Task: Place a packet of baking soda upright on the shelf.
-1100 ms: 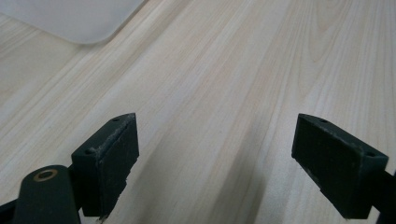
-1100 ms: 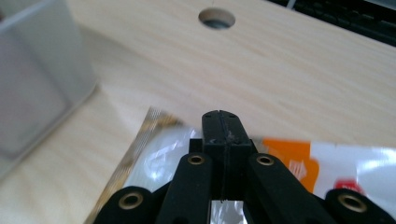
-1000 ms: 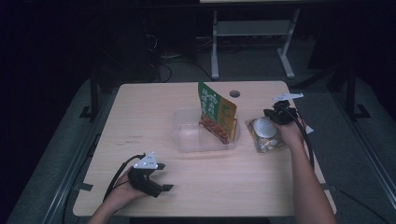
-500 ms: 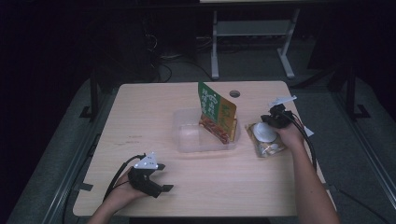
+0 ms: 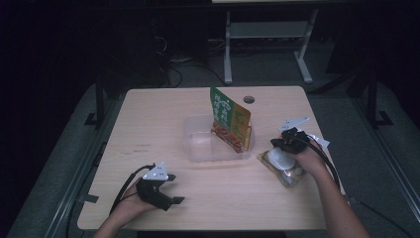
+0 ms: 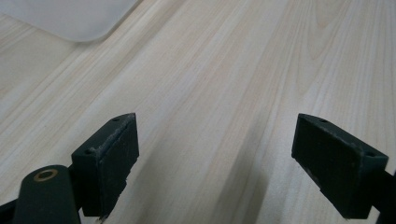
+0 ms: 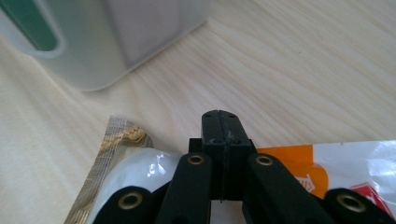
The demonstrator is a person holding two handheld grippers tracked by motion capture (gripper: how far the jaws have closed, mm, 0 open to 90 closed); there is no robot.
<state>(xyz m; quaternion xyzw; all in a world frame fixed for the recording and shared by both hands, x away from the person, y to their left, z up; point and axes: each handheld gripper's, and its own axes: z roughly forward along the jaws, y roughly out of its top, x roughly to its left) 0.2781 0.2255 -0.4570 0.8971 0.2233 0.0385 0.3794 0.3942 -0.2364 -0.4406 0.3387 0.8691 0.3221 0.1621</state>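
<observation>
The right gripper (image 7: 219, 122), jaws pressed together with nothing visibly between them, lies over the snack packet (image 5: 282, 166) beside the clear tub (image 5: 217, 147), plausibly the packet's destination. The left gripper (image 6: 229, 156) rests aside, jaws apart and empty.

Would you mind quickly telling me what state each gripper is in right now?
Left gripper: open, nothing between its jaws, above bare table.
Right gripper: closed, jaws together over the snack packet; whether it holds the packet cannot be told.
</observation>
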